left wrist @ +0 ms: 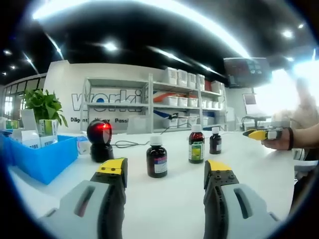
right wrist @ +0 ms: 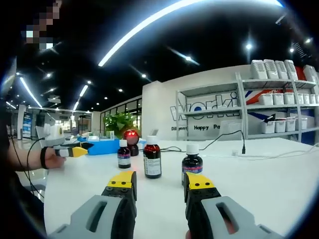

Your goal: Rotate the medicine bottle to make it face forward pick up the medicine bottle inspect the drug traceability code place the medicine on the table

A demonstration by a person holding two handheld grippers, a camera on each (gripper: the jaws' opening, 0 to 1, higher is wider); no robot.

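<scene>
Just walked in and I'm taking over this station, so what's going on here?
A person holds a gripper in each hand over a white table. The left gripper and right gripper are both open and hold nothing. Three brown medicine bottles stand upright on the table: a short one, a taller one with a green label, and a small one. A scanner glows red beside a blue bin. No bottle has been picked up yet.

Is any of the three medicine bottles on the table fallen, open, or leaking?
Nothing stands out. All three medicine bottles stand upright on the white table with white caps on, and no liquid shows around them.
</scene>
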